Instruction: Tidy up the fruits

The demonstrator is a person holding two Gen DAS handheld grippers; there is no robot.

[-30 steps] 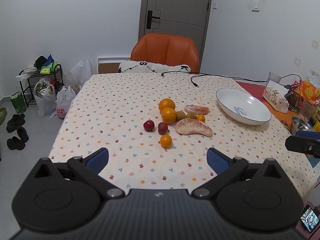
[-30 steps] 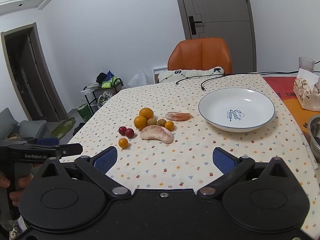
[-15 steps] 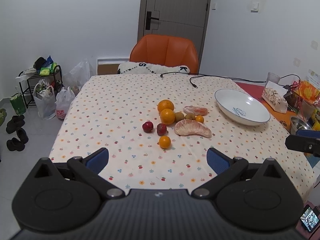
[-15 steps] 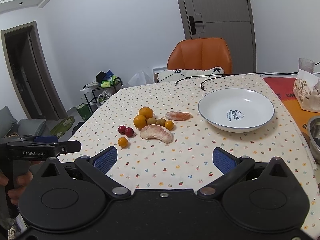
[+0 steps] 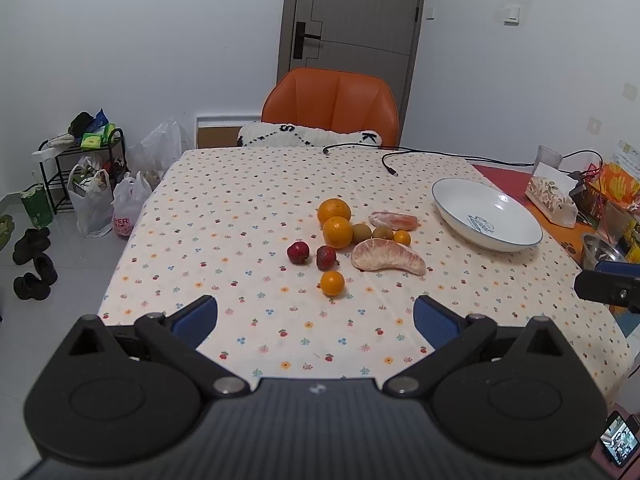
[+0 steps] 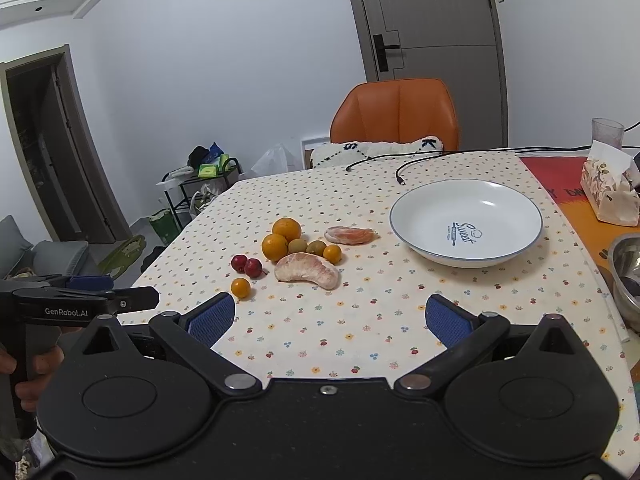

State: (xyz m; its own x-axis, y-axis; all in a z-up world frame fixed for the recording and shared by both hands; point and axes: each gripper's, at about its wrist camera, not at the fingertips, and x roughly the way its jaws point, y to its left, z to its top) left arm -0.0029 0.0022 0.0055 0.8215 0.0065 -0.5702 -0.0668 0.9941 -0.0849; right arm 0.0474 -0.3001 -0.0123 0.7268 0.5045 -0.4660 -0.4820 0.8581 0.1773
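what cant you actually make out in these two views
- Metal bowl: cut off by the right edge of the right wrist view, so its contents are unclear.
- Near table edge: hidden behind the left tool body in the left wrist view.
- Phone screen: too small to read, left wrist view.
- Two greenish-brown fruits: too small to identify.

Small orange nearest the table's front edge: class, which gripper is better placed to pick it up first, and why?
Probably the left. The small orange lies almost centred ahead of the open left gripper, while it sits off to the left of the open right gripper, whose view faces the plate more.
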